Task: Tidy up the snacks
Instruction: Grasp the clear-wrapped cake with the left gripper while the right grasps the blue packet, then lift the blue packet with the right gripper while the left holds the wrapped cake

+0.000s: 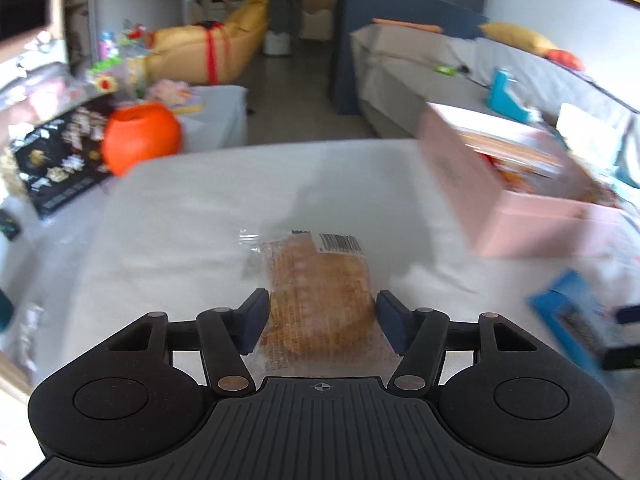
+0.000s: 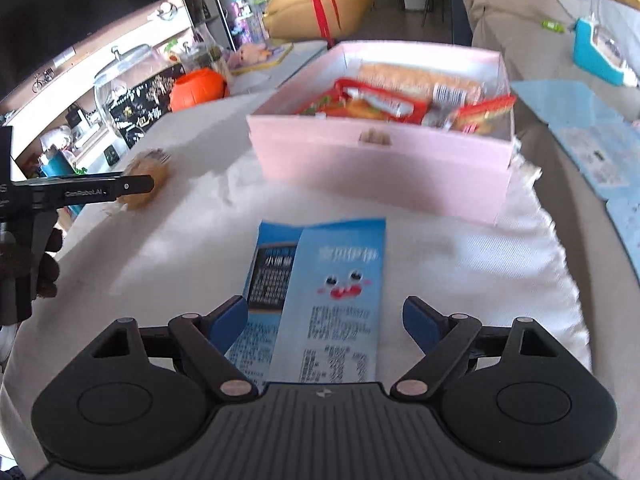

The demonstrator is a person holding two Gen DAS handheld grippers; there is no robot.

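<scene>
Straddling pastry: left gripper (image 1: 319, 312), fingers apart around clear-wrapped golden pastry (image 1: 316, 280) on white cloth (image 1: 180, 220).
Right gripper (image 2: 325, 316): fingers spread over flat blue snack packet (image 2: 320, 280).
Pink box (image 2: 380, 160): holds snacks, beyond packet.

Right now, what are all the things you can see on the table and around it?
Pastry in a clear wrapper: 1, golden brown, on the white cloth, between the left gripper's fingers.
Blue snack packet: 1, light blue with a cartoon face, on the cloth between the right gripper's fingers.
Pink box: 1, pale pink, open, at the cloth's far side.
Snacks in the box: several, mostly red and orange wrappers, plus one long tan one.
White cloth: 1, covering the table.
Orange pumpkin pot: 1, orange, off the cloth's far left corner.
Black printed box: 1, black, beside the pumpkin.
Left gripper: black with blue pads, open around the pastry.
Right gripper: same, open around the packet.
</scene>
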